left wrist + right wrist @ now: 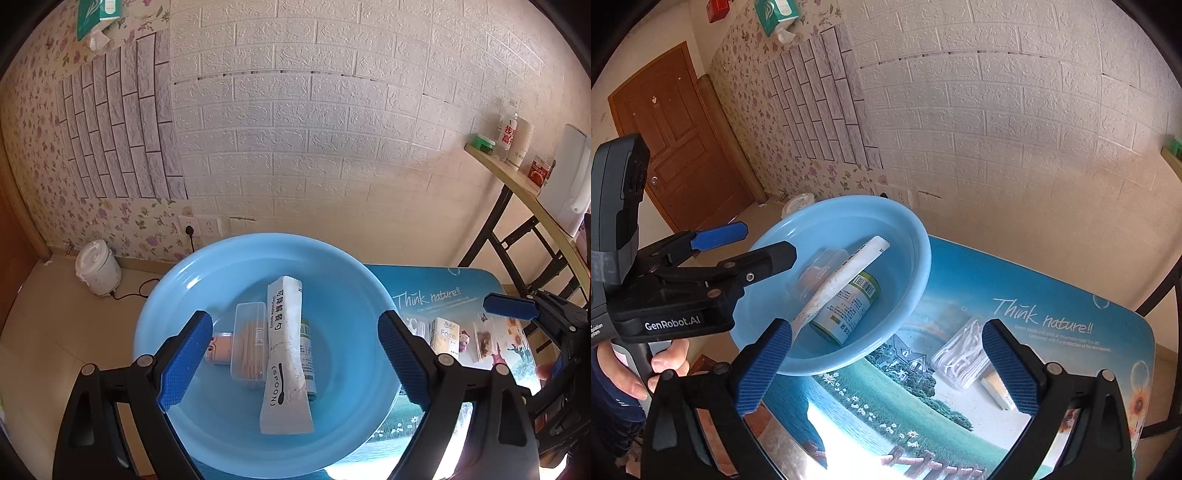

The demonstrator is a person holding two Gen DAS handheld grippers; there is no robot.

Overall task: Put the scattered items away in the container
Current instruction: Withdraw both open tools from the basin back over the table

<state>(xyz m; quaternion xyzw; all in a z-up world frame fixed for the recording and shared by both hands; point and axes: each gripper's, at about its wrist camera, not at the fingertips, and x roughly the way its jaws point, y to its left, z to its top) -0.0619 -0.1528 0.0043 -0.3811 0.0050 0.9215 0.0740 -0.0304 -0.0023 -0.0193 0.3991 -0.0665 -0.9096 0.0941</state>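
The table (1052, 280), topped with a glossy blue landscape print, is carrying a round light-blue plastic basin (177, 295) at its far left. Lying in the basin are a long white paper spoon sachet (286, 354), a clear plastic toothpick box (249, 339), a green-labelled cylindrical bottle (849, 302) and a small pink item, too hidden to identify. The left gripper (291, 358) is hovering over the basin with its jaws spread wide and empty. The right gripper (890, 369) is hanging over the table, jaws likewise wide and empty. Between its fingers, on the near right of the table, is sitting a clear bag of white floss picks (960, 354), with a small white packet (997, 393) just beside it. The bag is probably light, soft and slippery; pinching it across its bunched middle is looking safest.
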